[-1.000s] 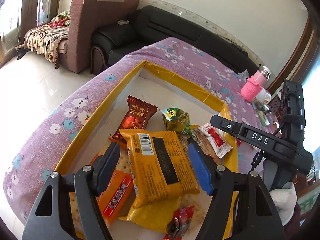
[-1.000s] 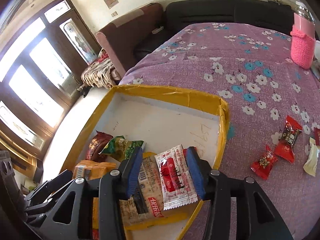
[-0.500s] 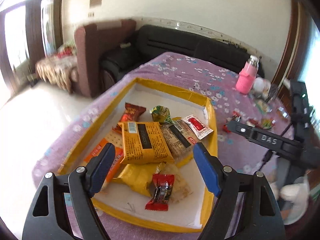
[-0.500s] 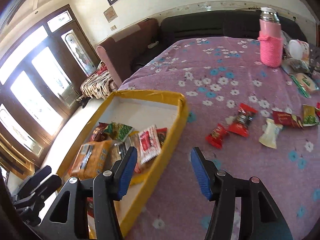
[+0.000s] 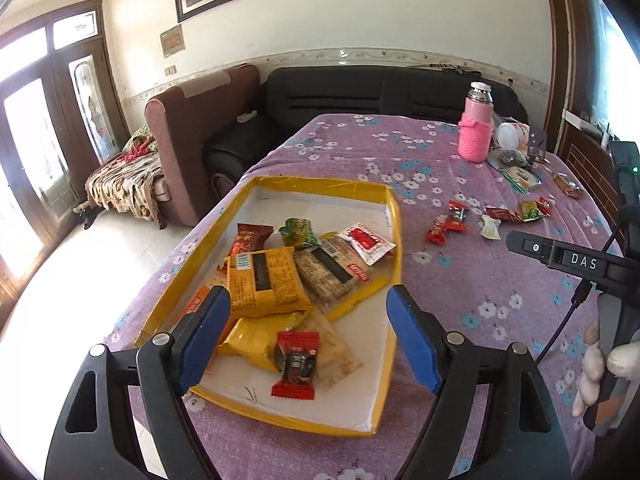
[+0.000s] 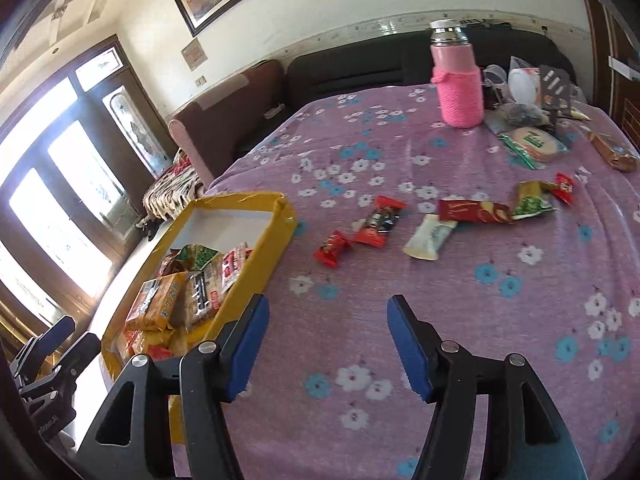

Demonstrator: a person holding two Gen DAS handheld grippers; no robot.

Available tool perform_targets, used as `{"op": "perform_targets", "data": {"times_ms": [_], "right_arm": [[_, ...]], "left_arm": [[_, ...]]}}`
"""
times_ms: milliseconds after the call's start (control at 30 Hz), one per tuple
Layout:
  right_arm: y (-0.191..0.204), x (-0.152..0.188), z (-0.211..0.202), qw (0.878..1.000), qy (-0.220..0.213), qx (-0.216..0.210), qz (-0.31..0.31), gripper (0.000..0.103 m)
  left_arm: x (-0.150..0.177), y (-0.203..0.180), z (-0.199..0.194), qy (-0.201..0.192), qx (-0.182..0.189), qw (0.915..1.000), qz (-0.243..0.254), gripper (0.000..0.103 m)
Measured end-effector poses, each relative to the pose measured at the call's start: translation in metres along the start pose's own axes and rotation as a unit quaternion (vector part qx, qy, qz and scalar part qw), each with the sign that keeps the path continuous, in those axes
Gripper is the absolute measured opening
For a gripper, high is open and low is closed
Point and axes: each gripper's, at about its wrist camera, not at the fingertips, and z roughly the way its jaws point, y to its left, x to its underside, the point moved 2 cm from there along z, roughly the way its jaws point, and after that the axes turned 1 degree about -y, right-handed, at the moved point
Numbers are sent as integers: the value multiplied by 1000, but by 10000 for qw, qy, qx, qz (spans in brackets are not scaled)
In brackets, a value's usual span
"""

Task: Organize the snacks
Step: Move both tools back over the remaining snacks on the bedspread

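Grippers [image 5: 308, 336] [image 6: 324, 344] both empty, right's jaws opening; loose candies [image 6: 378, 222] beside tray [image 6: 280, 236]

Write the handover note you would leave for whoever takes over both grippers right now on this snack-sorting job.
Left gripper: open, empty, above the near end of the yellow-rimmed tray.
Right gripper: jaws opening, nothing between them, over bare purple floral tablecloth right of the tray.
Done: a pile of snacks lies in the tray, orange biscuit pack on top.
Left: loose snacks on the cloth, among them two red candies, a white sachet, a long red packet and a green packet.
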Motion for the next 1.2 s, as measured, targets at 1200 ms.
{"op": "perform_targets", "data": {"times_ms": [1200], "right_arm": [[-140, -95, 92, 9960, 225, 468, 733, 65]], "left_arm": [[1, -64, 53, 946, 2308, 9684, -62, 81]]}}
